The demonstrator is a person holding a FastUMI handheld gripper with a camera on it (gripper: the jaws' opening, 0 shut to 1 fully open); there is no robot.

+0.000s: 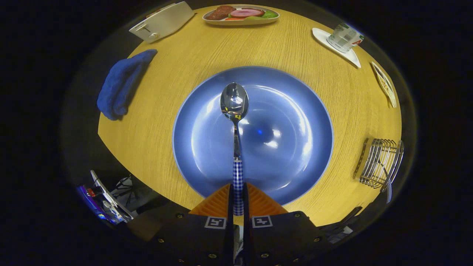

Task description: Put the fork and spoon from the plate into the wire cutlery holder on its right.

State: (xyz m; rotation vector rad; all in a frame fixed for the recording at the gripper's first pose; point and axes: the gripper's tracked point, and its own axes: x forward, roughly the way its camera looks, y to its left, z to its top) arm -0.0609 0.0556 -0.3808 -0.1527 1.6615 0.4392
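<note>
Surface: round wooden table (177,122), light grain, in a dark booth.
Gripper (238,201): fingers closed onto the checked handle of the spoon (234,101); both fingers press it, one on each side.
Spoon position: lifted above the blue plate (295,147), bowl pointing straight ahead of the fingers, over the plate's centre.
Plate: directly ahead of the fingers, nothing lying on it.
Wire cutlery holder (380,162): right of the plate, near the table edge; a checked handle (388,194) sticks out of it. Whether this is the fork cannot be told.
Blue cloth (120,87): left of the plate, bunched, near the table edge.
Toaster (162,21): beyond the plate, to the left.
Food tray (241,15): beyond the plate, far side.
Cup (344,37): beyond the plate, to the right, on a white saucer (353,57).
</note>
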